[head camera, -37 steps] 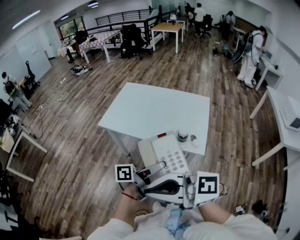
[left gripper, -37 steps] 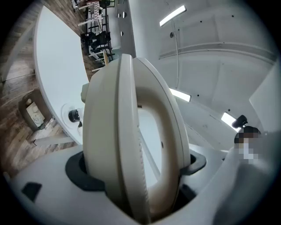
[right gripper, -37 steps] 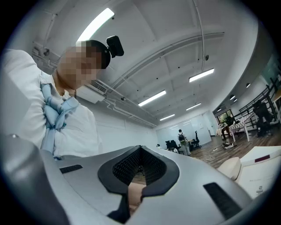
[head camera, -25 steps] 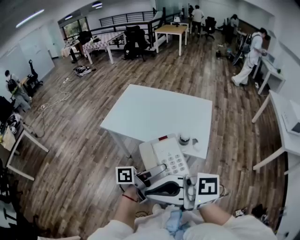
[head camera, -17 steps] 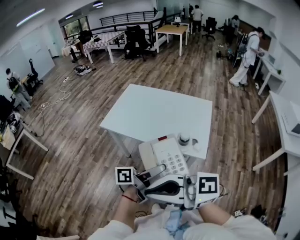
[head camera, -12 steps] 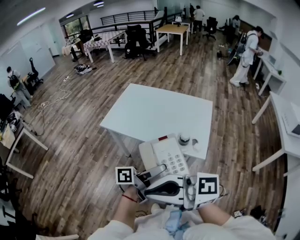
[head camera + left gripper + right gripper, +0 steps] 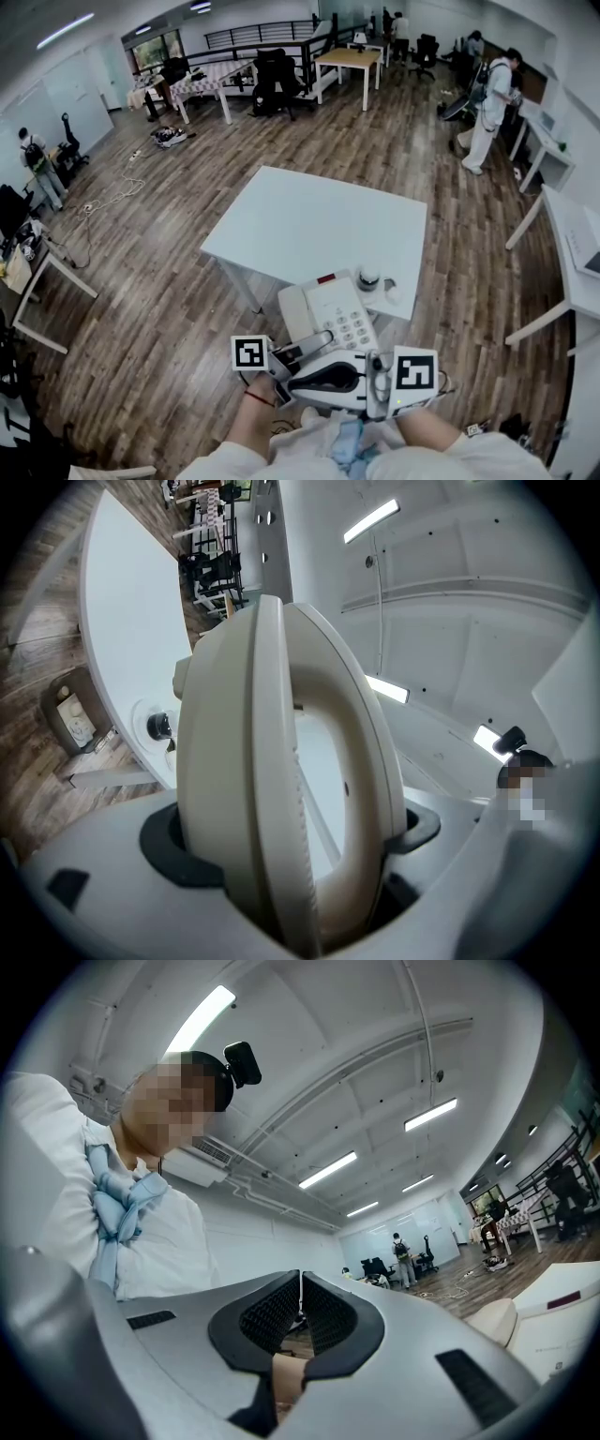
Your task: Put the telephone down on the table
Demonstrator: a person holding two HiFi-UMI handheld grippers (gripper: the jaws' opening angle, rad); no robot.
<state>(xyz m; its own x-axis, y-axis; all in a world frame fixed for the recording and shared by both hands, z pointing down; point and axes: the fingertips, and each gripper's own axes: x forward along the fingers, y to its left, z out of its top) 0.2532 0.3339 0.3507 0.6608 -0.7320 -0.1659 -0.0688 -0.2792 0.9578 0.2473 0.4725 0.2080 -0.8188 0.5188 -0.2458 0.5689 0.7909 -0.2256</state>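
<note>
Though the left tool (image 7: pixel 295 846) hides its near end in the head view, the telephone (image 7: pixel 330 305) hangs at the desk's (image 7: pixel 309 220) 6 o'clock edge, pinched in that tool; contact with the desk is unclear. The right tool (image 7: pixel 300 1321) is pressed together, empty.

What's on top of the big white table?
On the white table, near its close corner, sit a small dark-topped container and a little white round thing. The cream push-button telephone covers part of that edge, hiding whatever is there.
</note>
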